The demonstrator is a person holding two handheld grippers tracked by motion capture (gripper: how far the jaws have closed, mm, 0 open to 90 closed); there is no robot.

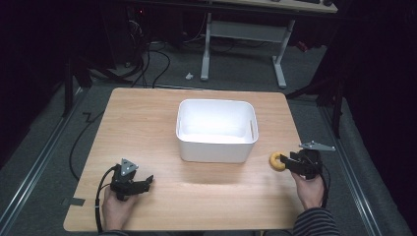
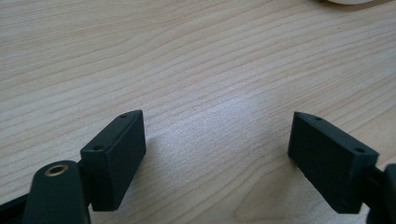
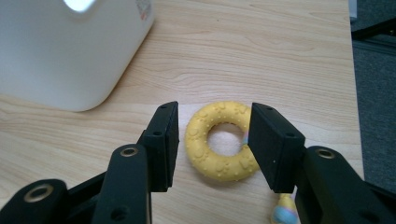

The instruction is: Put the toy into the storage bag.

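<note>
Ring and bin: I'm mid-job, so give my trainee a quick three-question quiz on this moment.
1. True or false: the ring lies inside the bin.
2. The jaws of the left tool are: A. open over bare table; B. shut on the ring; C. shut on a cable.
3. Fill in: the ring sits between the jaws of the ___ tool.

Key: 1. False; it lies on the table beside the bin. 2. A. 3. Right: the right tool straddles it, with a gap showing at one jaw.
</note>
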